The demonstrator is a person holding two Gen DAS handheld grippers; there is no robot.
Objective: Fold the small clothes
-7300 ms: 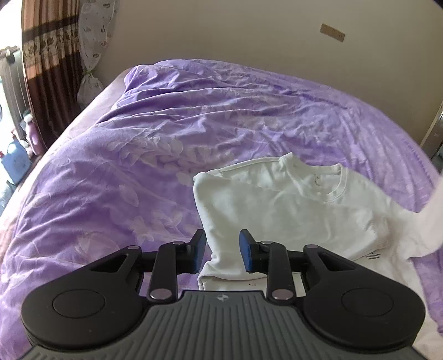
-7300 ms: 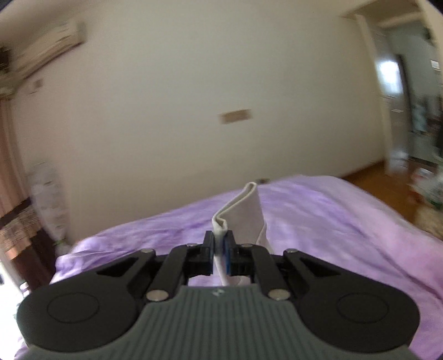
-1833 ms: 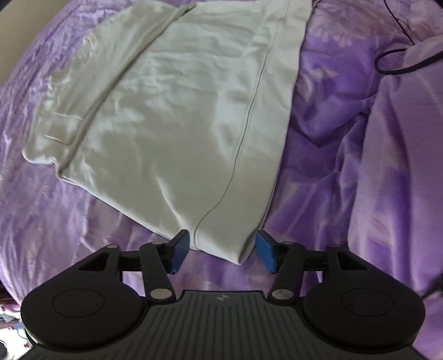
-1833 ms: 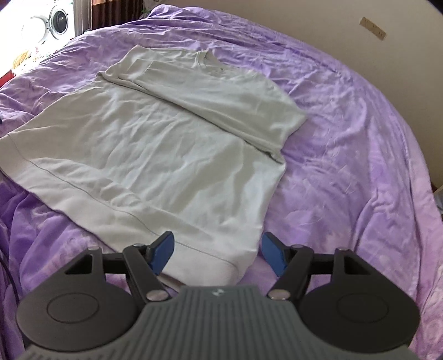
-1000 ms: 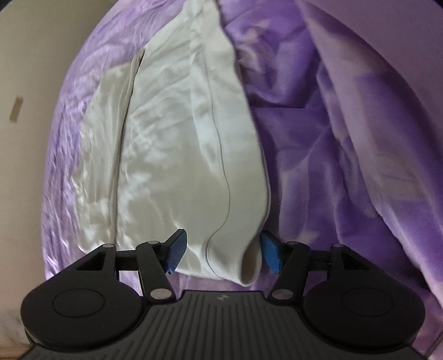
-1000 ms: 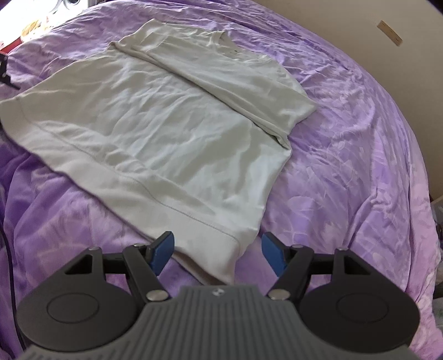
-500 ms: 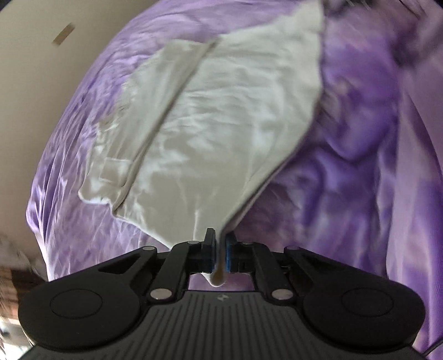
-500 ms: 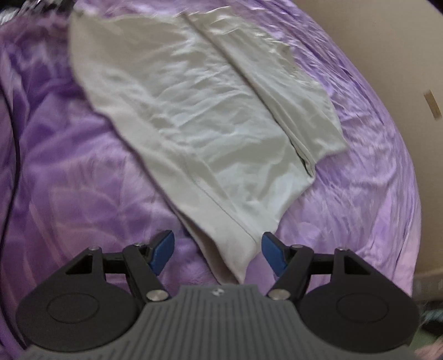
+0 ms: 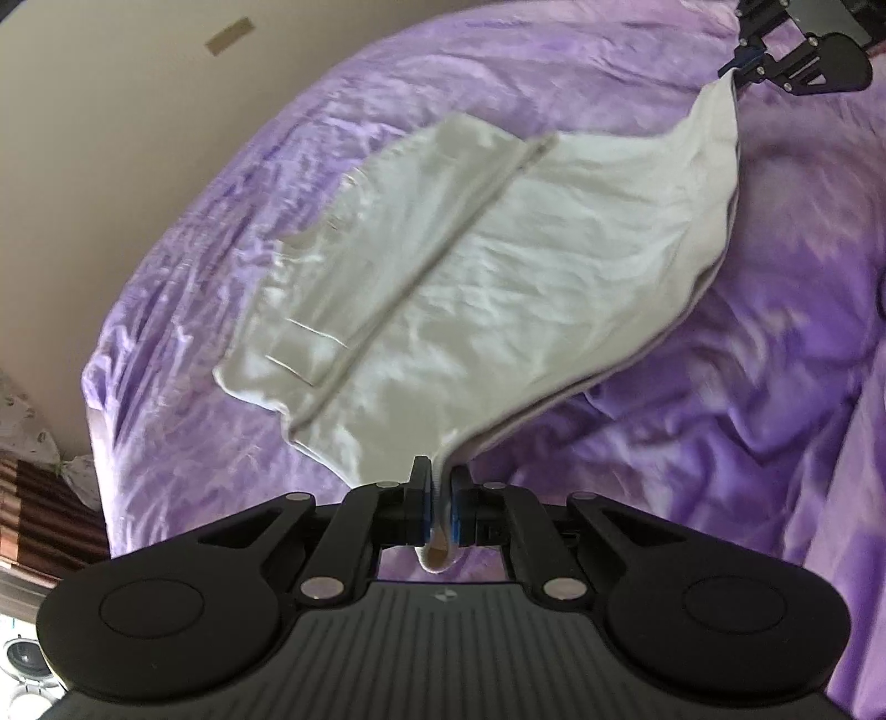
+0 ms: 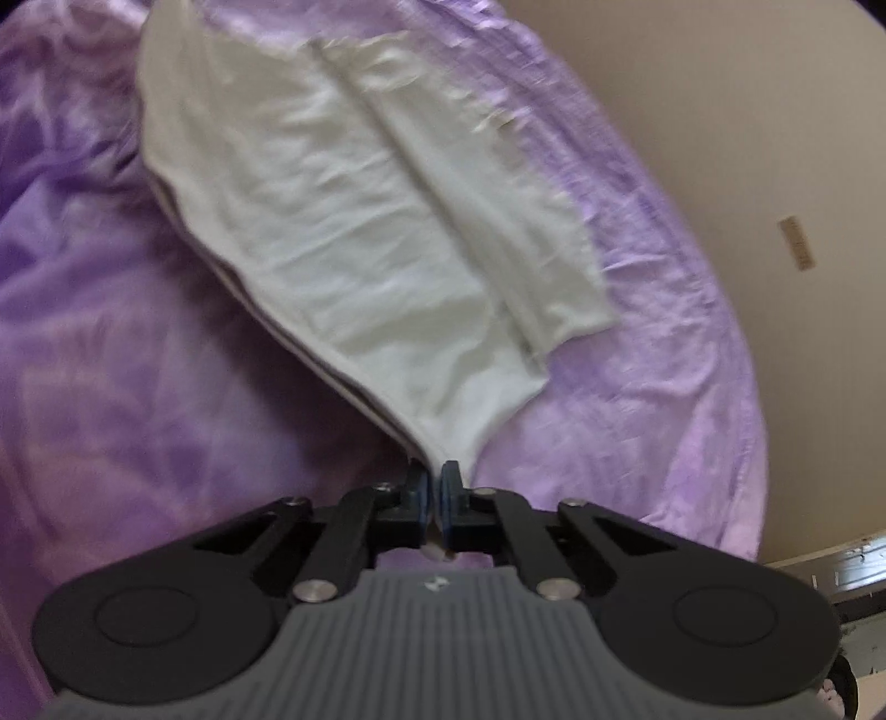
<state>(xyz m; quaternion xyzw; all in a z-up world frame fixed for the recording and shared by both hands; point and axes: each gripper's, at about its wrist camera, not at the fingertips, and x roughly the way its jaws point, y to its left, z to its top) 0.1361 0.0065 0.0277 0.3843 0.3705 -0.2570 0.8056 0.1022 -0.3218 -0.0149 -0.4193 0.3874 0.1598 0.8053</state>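
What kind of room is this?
Most likely a home bedroom: a wide bed under a purple duvet, a plain wall close behind, and striped curtains at the edge.

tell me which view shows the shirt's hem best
The left wrist view: the white shirt shows its whole hem stretched between the left gripper and the right gripper. The right wrist view shows the hem running off the top edge, one corner in the right gripper's jaws.

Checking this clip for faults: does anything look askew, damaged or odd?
Nothing stands out. The left tool and right tool each pinch a hem corner of the white shirt, sleeves already folded in, over the rumpled purple bedspread.
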